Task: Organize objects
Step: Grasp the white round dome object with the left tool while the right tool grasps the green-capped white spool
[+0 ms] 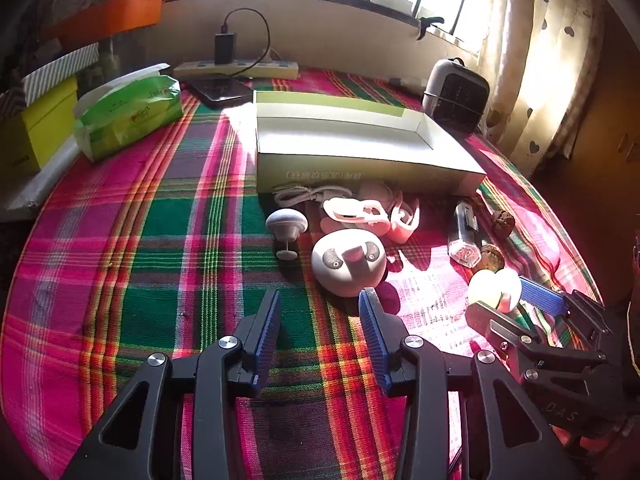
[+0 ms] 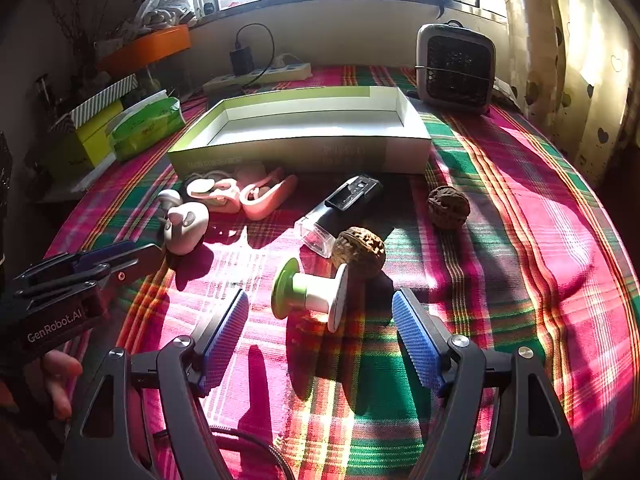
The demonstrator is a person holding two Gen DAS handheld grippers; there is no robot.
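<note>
Two tongs are held spread and empty over the plaid worktop [image 2: 520,208]. In the right wrist view, the right tongs [image 2: 320,312] are lined up on a green-and-white spool [image 2: 310,294] lying on its side at frame centre, just ahead of the pads and touching neither. A walnut [image 2: 359,253] sits just beyond it. In the left wrist view, the left tongs [image 1: 320,306] are pointed at a white round gadget [image 1: 349,266], close ahead. The open box [image 2: 304,130] stands empty in the upper middle, behind the clutter. Judged from this, a pick is being approached; next, the spool must be straddled, clamped across its waist and carried to the box without the walnut being nudged.
</note>
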